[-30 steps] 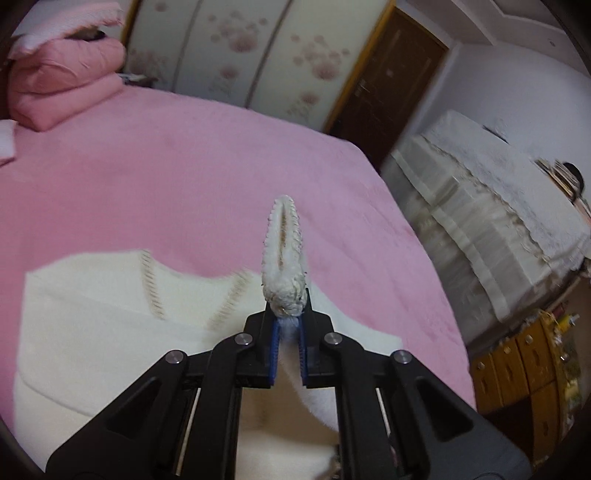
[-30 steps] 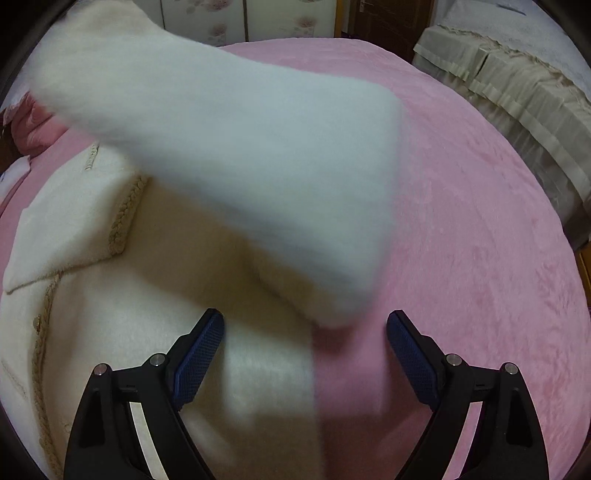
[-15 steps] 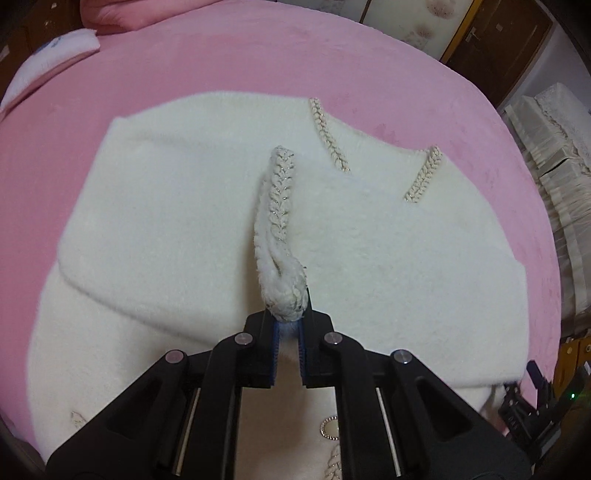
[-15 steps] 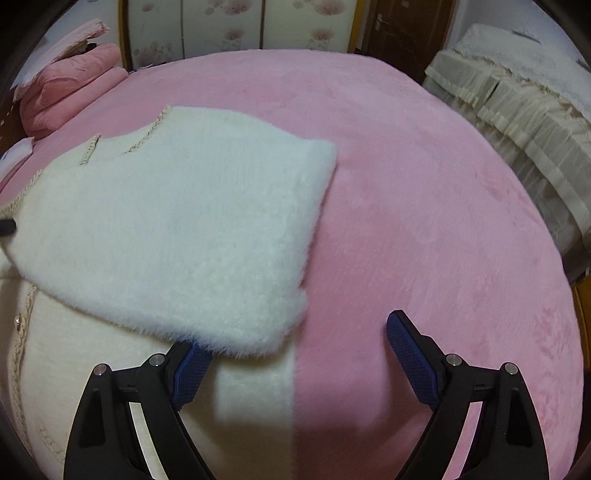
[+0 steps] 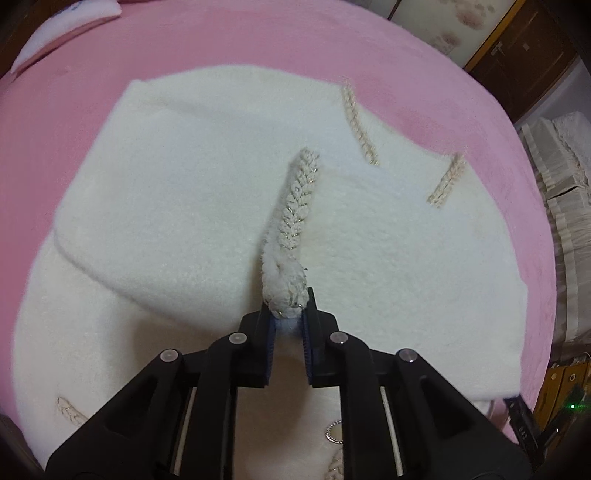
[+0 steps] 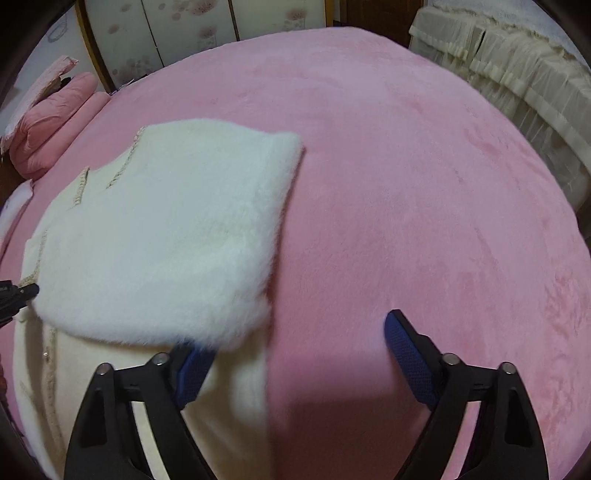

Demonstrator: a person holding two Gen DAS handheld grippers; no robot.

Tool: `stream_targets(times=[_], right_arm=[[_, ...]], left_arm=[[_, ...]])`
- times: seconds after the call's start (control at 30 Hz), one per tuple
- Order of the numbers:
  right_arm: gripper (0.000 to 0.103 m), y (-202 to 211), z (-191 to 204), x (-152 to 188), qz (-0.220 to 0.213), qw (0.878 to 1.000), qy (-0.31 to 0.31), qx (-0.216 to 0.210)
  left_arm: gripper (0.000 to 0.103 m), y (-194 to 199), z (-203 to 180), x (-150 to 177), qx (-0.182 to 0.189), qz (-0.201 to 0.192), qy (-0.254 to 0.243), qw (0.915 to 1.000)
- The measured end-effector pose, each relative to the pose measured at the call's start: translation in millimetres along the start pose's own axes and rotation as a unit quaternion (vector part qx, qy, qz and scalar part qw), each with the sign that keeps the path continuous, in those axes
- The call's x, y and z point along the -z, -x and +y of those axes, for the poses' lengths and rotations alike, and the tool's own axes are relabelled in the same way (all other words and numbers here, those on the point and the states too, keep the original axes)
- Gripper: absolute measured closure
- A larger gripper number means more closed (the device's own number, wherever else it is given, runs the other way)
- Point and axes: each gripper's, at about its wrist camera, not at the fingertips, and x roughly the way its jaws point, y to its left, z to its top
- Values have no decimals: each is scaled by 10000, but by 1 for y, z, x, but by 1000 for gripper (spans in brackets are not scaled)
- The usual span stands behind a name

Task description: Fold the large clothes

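A fluffy cream cardigan [image 5: 184, 184] lies on the pink bed [image 5: 258, 44] with one part folded over its body. My left gripper [image 5: 288, 314] points steeply down at it. The bunched braided trim [image 5: 299, 206] of the folded part sits between its pads, still touching both, and the jaws are opening. In the right wrist view the folded cardigan [image 6: 166, 240] lies at the left. My right gripper [image 6: 295, 336] hovers at its right edge, jaws wide and closing, with only pink bedspread [image 6: 406, 184] between them. Its left finger [image 6: 192, 373] is partly hidden by the fluffy hem.
Pink folded bedding [image 6: 55, 122] lies at the bed's far left, and a white and pink pillow [image 5: 62, 33] sits at a corner. Cream lace-covered furniture [image 6: 517, 92] stands beyond the bed's right side. Flowered wardrobe doors [image 6: 184, 29] and a dark wooden door [image 5: 517, 48] are behind.
My left gripper came down with the trim, laying the lifted part flat over the cardigan's body, and its jaws have parted slightly. The right gripper shifted sideways and its jaws narrowed a little.
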Motion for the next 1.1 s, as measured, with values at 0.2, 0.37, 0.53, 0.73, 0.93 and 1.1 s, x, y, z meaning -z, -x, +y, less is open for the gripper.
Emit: stream_targets(times=[0.2, 0.37, 0.53, 0.73, 0.93, 1.1], right_arm=[[66, 45, 12, 16, -121, 9997, -165, 132], [87, 68, 57, 14, -352, 9969, -155, -686], [97, 21, 106, 5, 568, 9671, -1053, -2244], [102, -23, 109, 12, 986, 9414, -2138, -2415], [103, -9, 14, 12, 593, 9670, -1981, -1486], [103, 29, -3, 2, 332, 9920, -1133, -441]], left_arm=[[79, 53, -25, 5, -873, -902, -692, 9897], [79, 51, -44, 6, 394, -222, -567, 9974], [83, -9, -83, 18, 968, 991, -566, 9887], [102, -56, -85, 18, 806, 1418, -632, 9846], [102, -49, -67, 10, 716, 1061, -1183, 9847], [102, -41, -75, 6, -75, 671, -1540, 9858]])
